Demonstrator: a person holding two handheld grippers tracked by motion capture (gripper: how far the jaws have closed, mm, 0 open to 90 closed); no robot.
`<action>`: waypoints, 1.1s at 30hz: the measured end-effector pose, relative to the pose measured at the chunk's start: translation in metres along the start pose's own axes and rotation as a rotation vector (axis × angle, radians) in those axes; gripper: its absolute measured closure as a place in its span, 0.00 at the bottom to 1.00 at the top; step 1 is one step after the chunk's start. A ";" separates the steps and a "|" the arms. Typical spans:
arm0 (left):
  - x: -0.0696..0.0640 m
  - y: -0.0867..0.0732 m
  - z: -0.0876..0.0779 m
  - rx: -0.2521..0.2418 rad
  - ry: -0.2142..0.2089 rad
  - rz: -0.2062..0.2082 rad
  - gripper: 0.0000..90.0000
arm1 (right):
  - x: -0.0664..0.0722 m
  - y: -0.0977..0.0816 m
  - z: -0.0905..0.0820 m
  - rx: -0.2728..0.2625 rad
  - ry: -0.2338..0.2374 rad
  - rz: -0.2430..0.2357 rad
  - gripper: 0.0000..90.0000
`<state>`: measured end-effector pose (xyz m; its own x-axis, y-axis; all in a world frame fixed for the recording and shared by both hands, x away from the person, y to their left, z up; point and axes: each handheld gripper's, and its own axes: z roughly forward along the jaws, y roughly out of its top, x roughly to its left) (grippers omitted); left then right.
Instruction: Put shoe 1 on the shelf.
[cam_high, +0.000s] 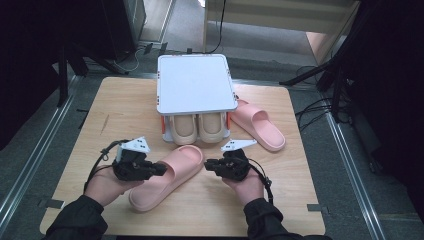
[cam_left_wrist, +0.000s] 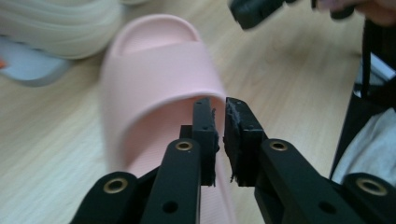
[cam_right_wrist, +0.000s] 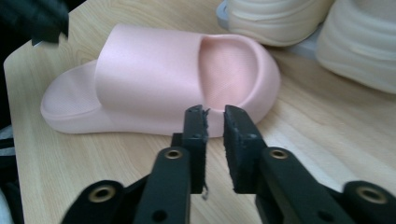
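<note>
A pink slipper (cam_high: 170, 175) lies on the wooden table (cam_high: 125, 110) between my two grippers, toe toward the rack. My left gripper (cam_high: 161, 169) sits at the slipper's left side by the strap; in the left gripper view its jaws (cam_left_wrist: 220, 105) stand almost together above the slipper (cam_left_wrist: 159, 70), with nothing seen between them. My right gripper (cam_high: 209, 164) is just right of the toe. In the right gripper view its jaws (cam_right_wrist: 214, 112) stand nearly together with a slim bare gap, just short of the slipper (cam_right_wrist: 154, 79).
A second pink slipper (cam_high: 260, 125) lies at the right of a white shelf rack (cam_high: 195, 82). Two beige slippers (cam_high: 182, 129) sit side by side under the rack's top. The table's front edge is close behind my hands.
</note>
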<state>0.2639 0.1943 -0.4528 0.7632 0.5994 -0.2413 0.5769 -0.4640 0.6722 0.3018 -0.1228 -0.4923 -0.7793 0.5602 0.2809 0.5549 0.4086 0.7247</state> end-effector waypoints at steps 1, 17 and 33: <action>0.004 -0.001 -0.001 0.003 0.006 -0.014 0.94 | 0.002 0.000 0.002 0.006 0.001 0.006 0.92; 0.056 -0.020 0.030 0.067 0.048 -0.135 0.96 | 0.015 -0.001 0.039 0.055 0.042 0.007 0.95; 0.033 -0.030 0.026 0.081 -0.008 -0.122 0.96 | 0.013 -0.002 0.040 0.092 0.053 0.020 0.95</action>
<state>0.2797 0.2110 -0.4992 0.6882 0.6492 -0.3239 0.6869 -0.4394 0.5788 0.3021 -0.0880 -0.5154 -0.7810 0.5307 0.3293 0.5928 0.4638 0.6584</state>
